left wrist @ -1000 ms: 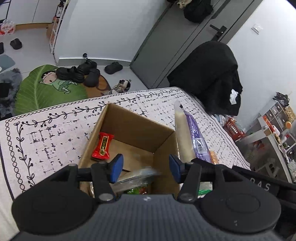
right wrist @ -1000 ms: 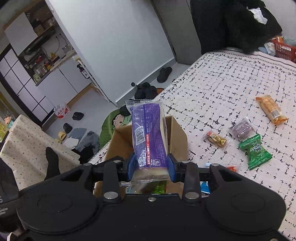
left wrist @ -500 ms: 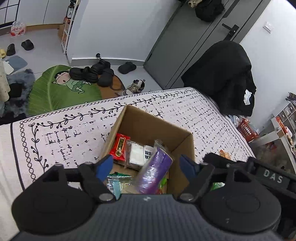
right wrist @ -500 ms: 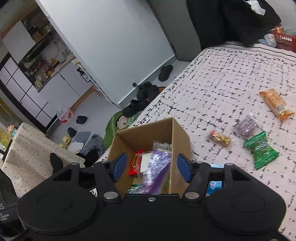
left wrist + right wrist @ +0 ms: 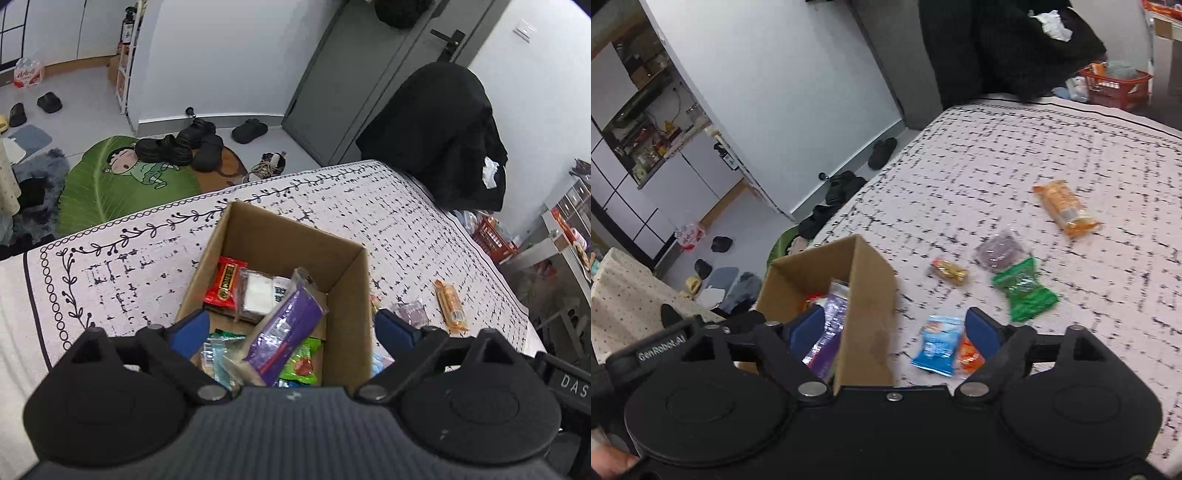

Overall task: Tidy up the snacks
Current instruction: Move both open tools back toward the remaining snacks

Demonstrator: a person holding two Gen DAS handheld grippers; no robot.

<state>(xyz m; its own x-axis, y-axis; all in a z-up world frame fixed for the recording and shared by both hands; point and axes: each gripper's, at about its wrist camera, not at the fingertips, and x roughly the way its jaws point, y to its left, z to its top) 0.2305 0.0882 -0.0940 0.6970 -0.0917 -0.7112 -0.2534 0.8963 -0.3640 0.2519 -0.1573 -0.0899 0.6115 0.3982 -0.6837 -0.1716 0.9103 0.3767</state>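
A: Two grippers, both with jaws wide and holding nothing. The left gripper (image 5: 291, 326) hangs over the cardboard box (image 5: 354, 295); the right gripper (image 5: 895, 330) straddles the box's near wall, facing the loose snacks.

B: Step in hand?

A: My guess is fetching the next snack. The blue packet (image 5: 936, 349) and the orange packet (image 5: 967, 356) touching it lie just ahead of the right fingers. Best to come down on one alone, pinch across its narrow width, and clear the box wall.

B: Box contents?

A: A purple packet (image 5: 284, 332) leans diagonally on top, with a red packet (image 5: 225, 282), a clear-wrapped white one (image 5: 256, 295) and green packets (image 5: 301, 363) under and around it. Fairly full.

B: What's left outside?

A: On the bed (image 5: 1034, 155): a green packet (image 5: 1023, 290), a small gold one (image 5: 949, 271), a purplish one (image 5: 999, 249) and a long orange one (image 5: 1065, 206) farthest out.
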